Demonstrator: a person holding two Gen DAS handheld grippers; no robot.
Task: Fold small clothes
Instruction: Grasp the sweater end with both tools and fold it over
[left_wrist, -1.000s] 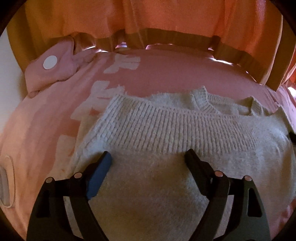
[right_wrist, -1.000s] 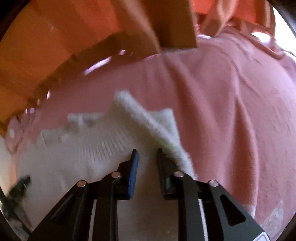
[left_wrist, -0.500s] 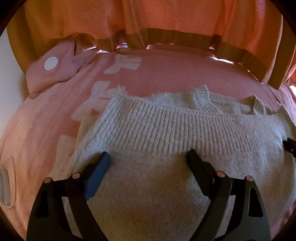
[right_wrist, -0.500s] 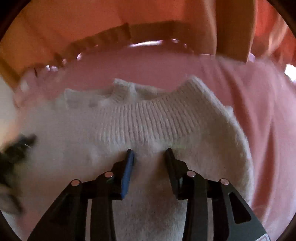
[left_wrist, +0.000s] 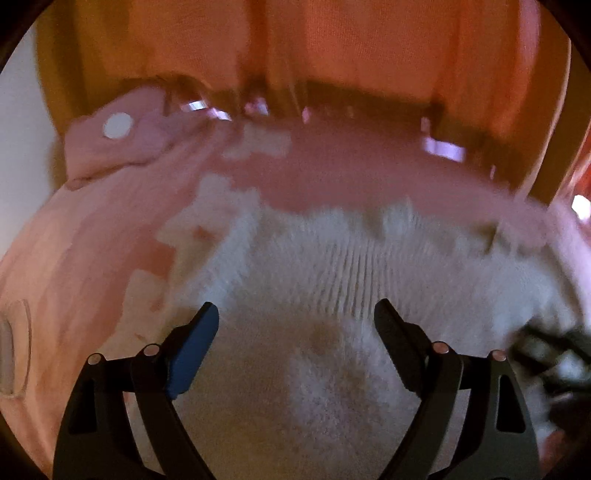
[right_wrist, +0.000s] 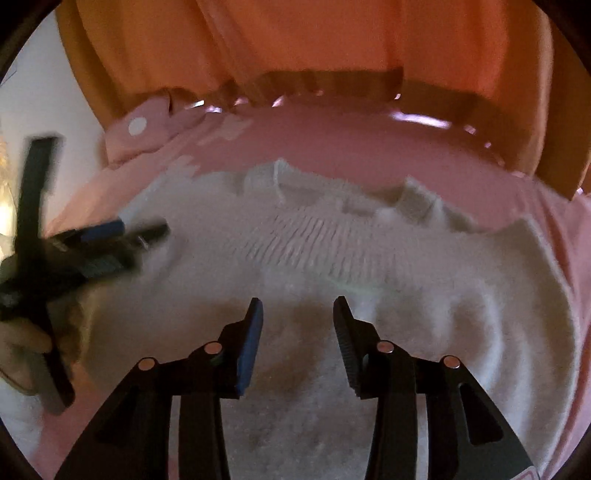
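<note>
A fuzzy white knit sweater (left_wrist: 332, 280) (right_wrist: 332, 258) lies folded on a pink bedspread (left_wrist: 92, 251) (right_wrist: 369, 147), its ribbed band running across the middle. My left gripper (left_wrist: 295, 317) hovers just above the sweater's near part, jaws wide open and empty. My right gripper (right_wrist: 297, 306) is over the same sweater, its jaws opening with only cloth below them and nothing pinched. The left gripper (right_wrist: 122, 240) shows blurred at the left of the right wrist view, held by a hand. The right gripper's dark tip (left_wrist: 546, 350) appears blurred at the right edge of the left wrist view.
Orange curtains (left_wrist: 332, 48) (right_wrist: 332, 40) hang behind the bed. A pink pillow with a white dot (left_wrist: 118, 144) (right_wrist: 140, 129) lies at the back left. A white wall (left_wrist: 22, 129) borders the left side.
The right gripper swung left across the sweater, rolled level and spread its jaws wider. The left gripper lifted slightly and its view blurred. The sweater's right flap now lies folded over.
</note>
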